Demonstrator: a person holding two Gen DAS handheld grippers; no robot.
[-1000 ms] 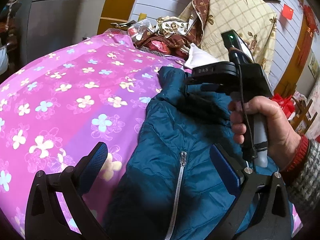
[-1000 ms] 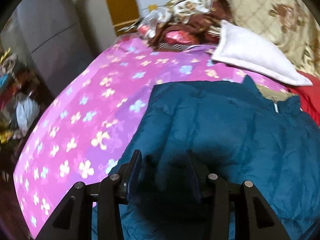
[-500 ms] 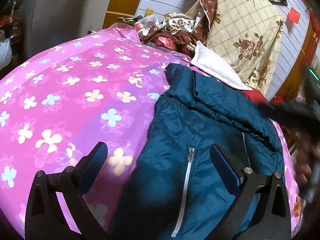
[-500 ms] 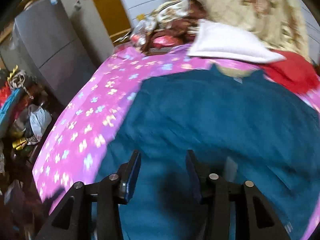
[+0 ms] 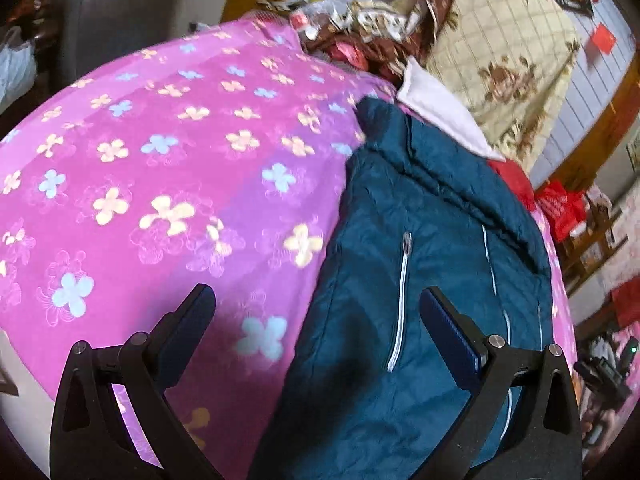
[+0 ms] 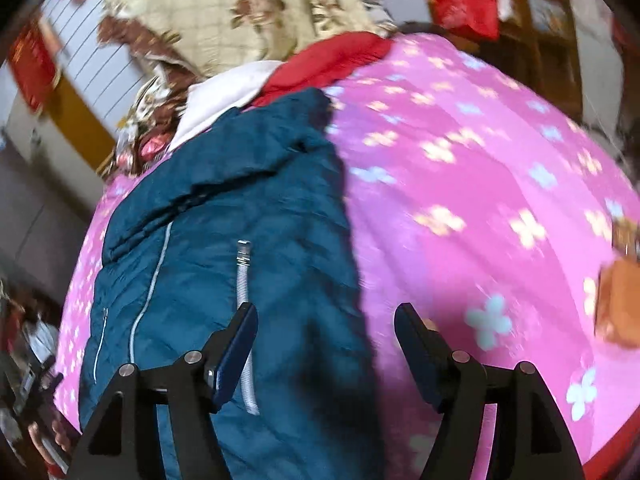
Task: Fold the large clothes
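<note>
A teal quilted jacket lies folded lengthwise on a pink flowered bed cover, silver zips showing on top. My left gripper is open and empty, hovering over the jacket's left edge near its hem. In the right wrist view the jacket lies left of centre on the cover. My right gripper is open and empty above the jacket's right edge. The right gripper also shows small at the lower right of the left wrist view.
A white pillow, a red cloth and a cream floral quilt lie at the head of the bed. Cluttered items sit at the far corner. An orange box lies on the bed's right side.
My right gripper left the jacket's middle, swung to the right side of the bed and opened wider. It is no longer in front of the left camera. The left gripper shifted slightly.
</note>
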